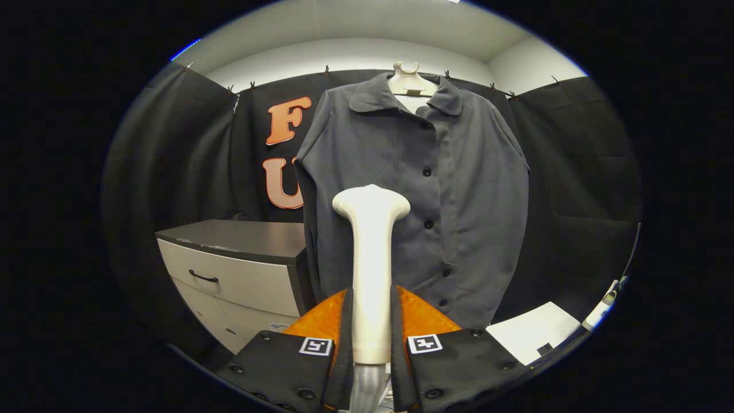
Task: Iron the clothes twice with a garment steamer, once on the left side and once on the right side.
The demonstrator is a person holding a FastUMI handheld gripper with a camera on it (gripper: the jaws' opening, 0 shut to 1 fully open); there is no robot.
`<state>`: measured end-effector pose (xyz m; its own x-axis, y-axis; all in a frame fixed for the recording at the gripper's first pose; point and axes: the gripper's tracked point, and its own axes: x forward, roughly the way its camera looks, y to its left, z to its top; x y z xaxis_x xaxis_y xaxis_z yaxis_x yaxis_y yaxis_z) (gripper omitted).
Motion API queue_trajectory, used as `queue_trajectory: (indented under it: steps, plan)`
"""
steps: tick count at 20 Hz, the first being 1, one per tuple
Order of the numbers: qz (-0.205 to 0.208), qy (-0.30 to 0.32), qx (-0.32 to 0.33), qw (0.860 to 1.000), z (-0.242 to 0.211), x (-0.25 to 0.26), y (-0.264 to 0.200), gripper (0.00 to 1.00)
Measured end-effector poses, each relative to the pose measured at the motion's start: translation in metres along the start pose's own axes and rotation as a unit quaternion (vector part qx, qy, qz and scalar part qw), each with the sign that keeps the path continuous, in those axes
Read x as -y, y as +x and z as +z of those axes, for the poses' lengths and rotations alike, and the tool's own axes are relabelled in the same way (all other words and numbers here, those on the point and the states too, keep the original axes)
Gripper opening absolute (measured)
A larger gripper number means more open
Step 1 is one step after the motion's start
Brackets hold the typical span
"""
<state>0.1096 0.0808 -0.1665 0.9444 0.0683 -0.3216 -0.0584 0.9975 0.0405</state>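
A dark grey buttoned shirt [436, 189] hangs on a pale hanger [408, 80] against the booth's black wall, straight ahead of me. My gripper [371, 321] is shut on the handle of a cream garment steamer [371, 252]. The steamer stands upright between the fingers. Its wide head [371, 202] reaches up in front of the shirt's left half, at about mid-chest height. Whether the head touches the cloth I cannot tell. A ribbed hose [367, 387] leaves the handle's lower end.
A cabinet [241, 269] with a dark top and pale drawers stands left of the shirt. A white sheet [533, 330] lies low on the right, with a small white object [602, 307] beyond it.
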Motion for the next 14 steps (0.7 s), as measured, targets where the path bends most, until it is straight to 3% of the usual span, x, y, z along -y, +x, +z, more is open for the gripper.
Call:
queue_trajectory:
  steps: [14]
  plan:
    - [-0.013,0.011,-0.085,0.996,-0.089,0.003,-0.001,0.35]
